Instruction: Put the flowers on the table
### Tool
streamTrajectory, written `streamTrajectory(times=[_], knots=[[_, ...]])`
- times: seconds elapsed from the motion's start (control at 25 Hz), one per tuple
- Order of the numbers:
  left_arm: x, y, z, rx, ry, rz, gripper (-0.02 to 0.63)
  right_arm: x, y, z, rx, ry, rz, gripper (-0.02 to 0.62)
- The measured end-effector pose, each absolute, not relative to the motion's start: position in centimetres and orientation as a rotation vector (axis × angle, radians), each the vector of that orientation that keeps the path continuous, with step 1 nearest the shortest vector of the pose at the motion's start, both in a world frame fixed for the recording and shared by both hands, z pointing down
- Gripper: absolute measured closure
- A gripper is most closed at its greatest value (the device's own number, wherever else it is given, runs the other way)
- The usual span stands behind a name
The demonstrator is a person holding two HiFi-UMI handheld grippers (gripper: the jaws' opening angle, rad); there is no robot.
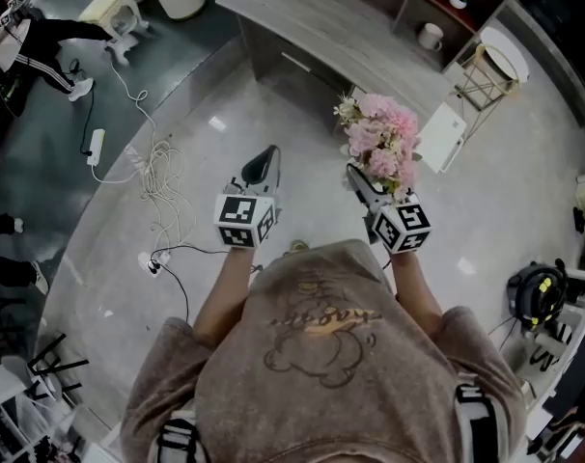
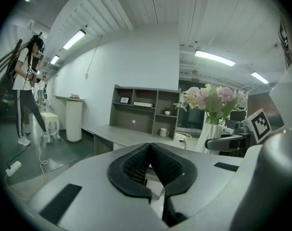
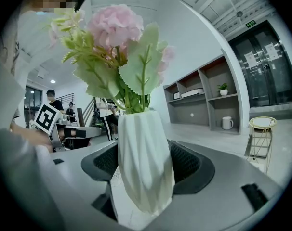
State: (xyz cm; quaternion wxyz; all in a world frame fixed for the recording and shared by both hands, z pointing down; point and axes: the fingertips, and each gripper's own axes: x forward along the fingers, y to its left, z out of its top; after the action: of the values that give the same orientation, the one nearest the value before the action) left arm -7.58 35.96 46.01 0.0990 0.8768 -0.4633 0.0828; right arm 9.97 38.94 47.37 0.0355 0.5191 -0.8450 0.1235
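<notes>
A bunch of pink flowers (image 1: pixel 381 143) stands in a ribbed white vase (image 3: pixel 143 158), held upright in the air over the floor. My right gripper (image 1: pixel 372 191) is shut on the vase, whose body fills the gap between the black pads (image 3: pixel 189 165). The blooms (image 3: pixel 114 25) rise above the jaws. My left gripper (image 1: pixel 262 162) is level with it on the left, shut, its tips meeting with nothing between them (image 2: pixel 149 147). In the left gripper view the flowers (image 2: pixel 211 97) show to the right. The grey table (image 1: pixel 341 32) lies ahead, a step or so away.
A shelf unit with a white mug (image 1: pixel 430 35) stands behind the table. A gold wire side table (image 1: pixel 490 70) and a white panel (image 1: pixel 442 135) are at the right. Cables (image 1: pixel 153 177) trail over the floor at the left, beyond them a white stool (image 1: pixel 114 13) and a person (image 2: pixel 25 90).
</notes>
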Motion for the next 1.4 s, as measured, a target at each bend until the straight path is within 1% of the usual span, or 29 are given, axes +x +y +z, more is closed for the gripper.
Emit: streamTrajectory(times=[0.44, 0.88, 1.4], knots=[[-9.2, 31.6, 47.7, 2.579, -1.356, 0.248, 0.588, 9.0, 34.4, 48.5, 1.626, -2.578, 0.394, 0.278], [-9.1, 21.5, 47.7, 2.573, -1.380, 0.247, 0.588, 9.4, 24.1, 48.7, 1.613, -2.589, 0.395, 0.278], [-7.2, 8.5, 46.0, 2.548, -1.419, 0.247, 0.588, 11.0, 10.5, 46.7, 1.531, -2.634, 0.395, 0.278]])
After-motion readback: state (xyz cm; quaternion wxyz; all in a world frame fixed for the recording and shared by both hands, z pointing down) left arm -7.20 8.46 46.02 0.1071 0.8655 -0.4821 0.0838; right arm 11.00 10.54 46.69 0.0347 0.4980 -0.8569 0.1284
